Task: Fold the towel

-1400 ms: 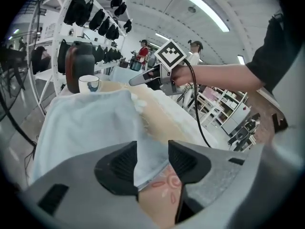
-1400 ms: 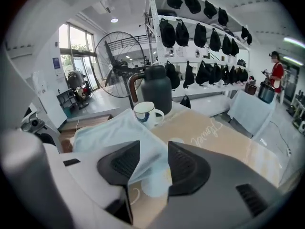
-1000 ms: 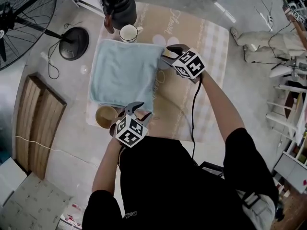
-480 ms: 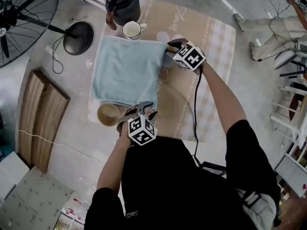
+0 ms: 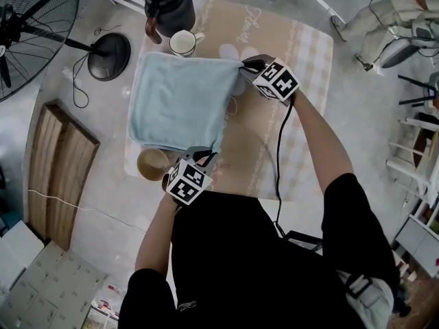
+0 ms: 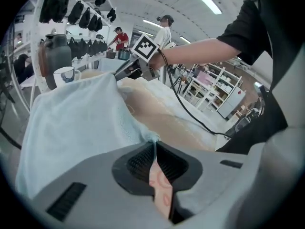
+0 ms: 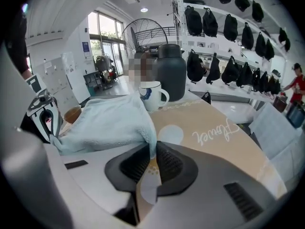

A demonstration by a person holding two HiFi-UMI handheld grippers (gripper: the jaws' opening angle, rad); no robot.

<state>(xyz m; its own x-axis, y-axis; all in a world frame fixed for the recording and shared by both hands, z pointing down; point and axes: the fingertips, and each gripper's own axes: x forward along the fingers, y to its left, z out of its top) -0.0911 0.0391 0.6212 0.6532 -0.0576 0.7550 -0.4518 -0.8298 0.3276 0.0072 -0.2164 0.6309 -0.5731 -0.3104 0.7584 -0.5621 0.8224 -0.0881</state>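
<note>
Light-blue towel (image 5: 180, 101): corners pinched by left gripper (image 6: 153, 149) and right gripper (image 7: 153, 154), jaws just closed. Risk: shallow bites slipping free on lifting.

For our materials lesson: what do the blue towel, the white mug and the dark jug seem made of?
The towel: soft terry-like cloth, matt, fuzzy nap, limp folds. The mug: probably glazed ceramic, glossy white. The jug: plastic or coated metal, smooth dark sheen; unclear.

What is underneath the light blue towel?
A beige patterned mat lies under the towel, showing past its edges. Whatever else the towel covers is hidden.
</note>
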